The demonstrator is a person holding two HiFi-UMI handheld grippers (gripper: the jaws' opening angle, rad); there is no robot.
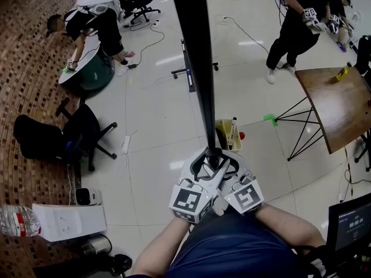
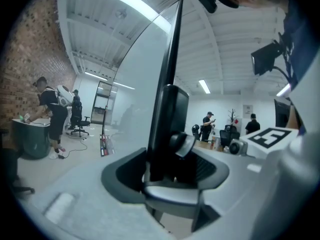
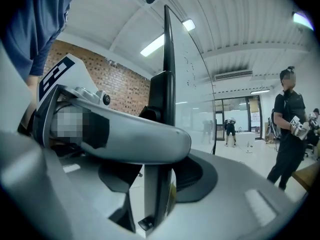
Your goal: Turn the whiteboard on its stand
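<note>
Straight ahead, edge-on and upright, whiteboard (image 1: 194, 51) clamped at its black side frame by left gripper (image 1: 206, 164) and right gripper (image 1: 225, 168) alike, beside the pivot knob (image 1: 213, 153). Likely stiff, broad, heavy to swing; best gripped on that frame, never the slick panel

Gripping near end of edge-on whiteboard (image 1: 196, 51) with left gripper (image 1: 201, 165) and right gripper (image 1: 229, 168), seemingly both clamped, above yellowish bin (image 1: 221, 122).
</note>
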